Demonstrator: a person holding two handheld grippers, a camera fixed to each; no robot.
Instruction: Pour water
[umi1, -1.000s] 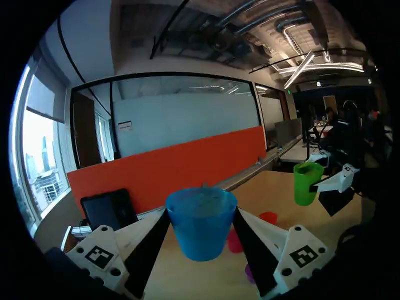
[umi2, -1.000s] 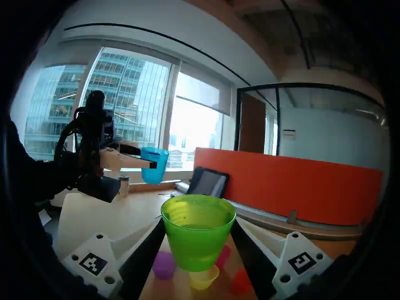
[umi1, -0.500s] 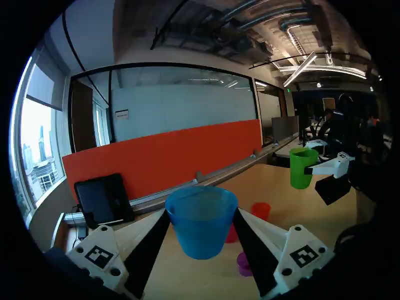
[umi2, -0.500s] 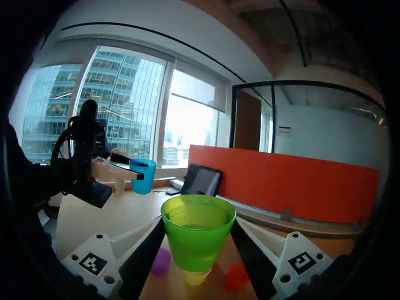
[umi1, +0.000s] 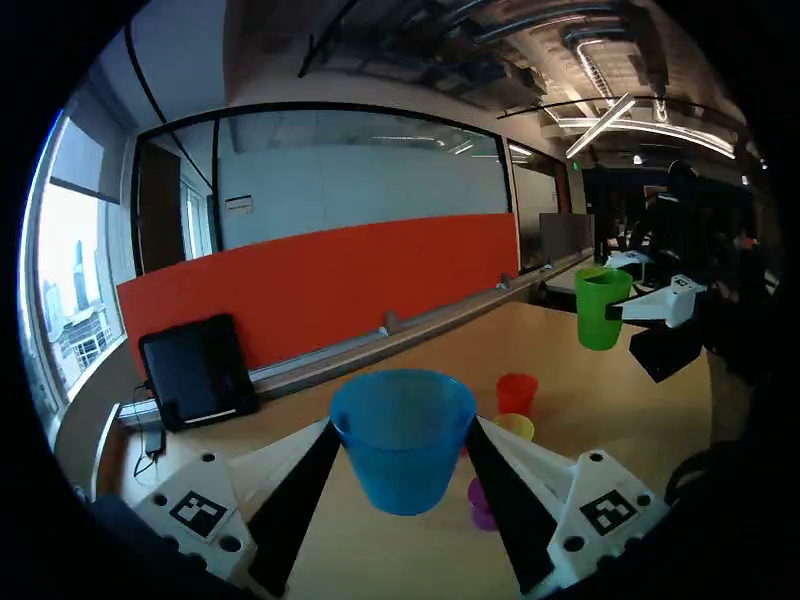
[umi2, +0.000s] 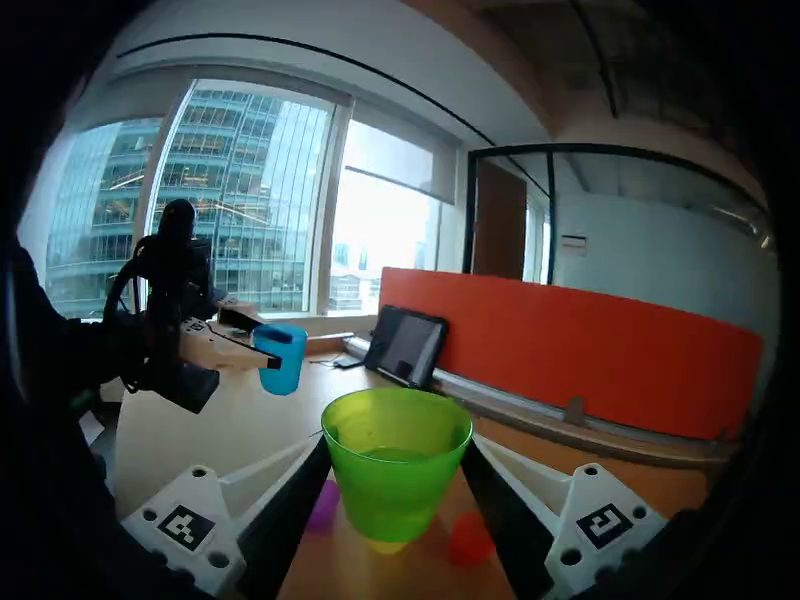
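In the left gripper view a blue plastic cup (umi1: 403, 437) stands upright between the fingers of my left gripper (umi1: 403, 455), which is shut on it. The same blue cup (umi2: 280, 358) hangs at the left in the right gripper view, above the table. My right gripper (umi2: 397, 490) is shut on a green cup (umi2: 397, 472) that holds some water. That green cup (umi1: 600, 306) sits far right in the left gripper view, held level. Both cups are apart, above the wooden table (umi1: 560, 380).
Small cups lie on the table below: red (umi1: 516, 391), yellow (umi1: 515, 426) and purple (umi1: 480, 500). A dark tablet (umi1: 193, 371) leans against the orange partition (umi1: 330, 285). Large windows (umi2: 240, 210) are behind the left gripper. The table edge runs along the partition rail.
Both grippers have come down toward the table with their cups. The blue cup sits lower in the right gripper view, and more of the table shows in the left gripper view.
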